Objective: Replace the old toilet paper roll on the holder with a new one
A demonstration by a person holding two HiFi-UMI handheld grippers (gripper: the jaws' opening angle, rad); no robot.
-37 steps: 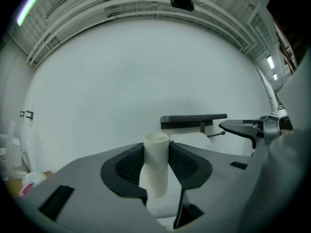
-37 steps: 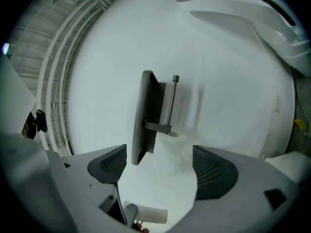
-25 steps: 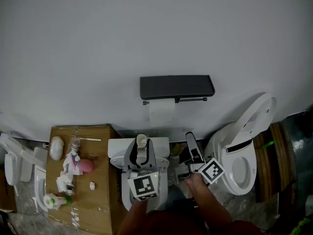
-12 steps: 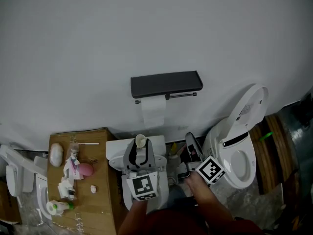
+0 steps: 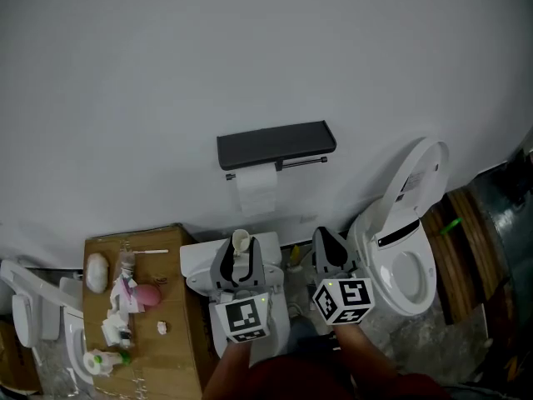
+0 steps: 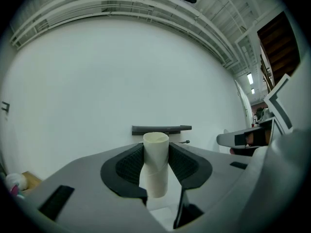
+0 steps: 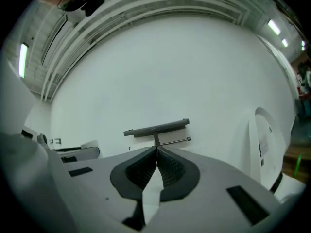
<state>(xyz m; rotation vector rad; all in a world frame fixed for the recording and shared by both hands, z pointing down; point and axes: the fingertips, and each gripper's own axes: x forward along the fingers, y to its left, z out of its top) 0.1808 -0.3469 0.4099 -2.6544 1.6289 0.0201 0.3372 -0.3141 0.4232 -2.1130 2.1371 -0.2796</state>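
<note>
Left gripper (image 6: 156,152) clamps the bare cardboard tube (image 6: 156,178) upright at medium width. Right gripper (image 7: 156,152): jaws have just closed together, nothing between them. The wall holder (image 5: 276,144) ahead carries 1 white paper roll (image 5: 256,192). Judged remaining: discard the tube.

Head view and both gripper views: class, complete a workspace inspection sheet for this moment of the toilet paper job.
Surface: cardboard box top, partly bare.
Job's things: black holder on the wall, with white paper hanging beneath it; bare cardboard tube upright in the left gripper.
Clutter: pink object, white oval object and small white bits on the box.
Grippers: left gripper shut on the cardboard tube; right gripper jaws have just closed, together, nothing between them.
Cables: nothing seen.
Surroundings: plain white wall; toilet with its lid raised, at right.
</note>
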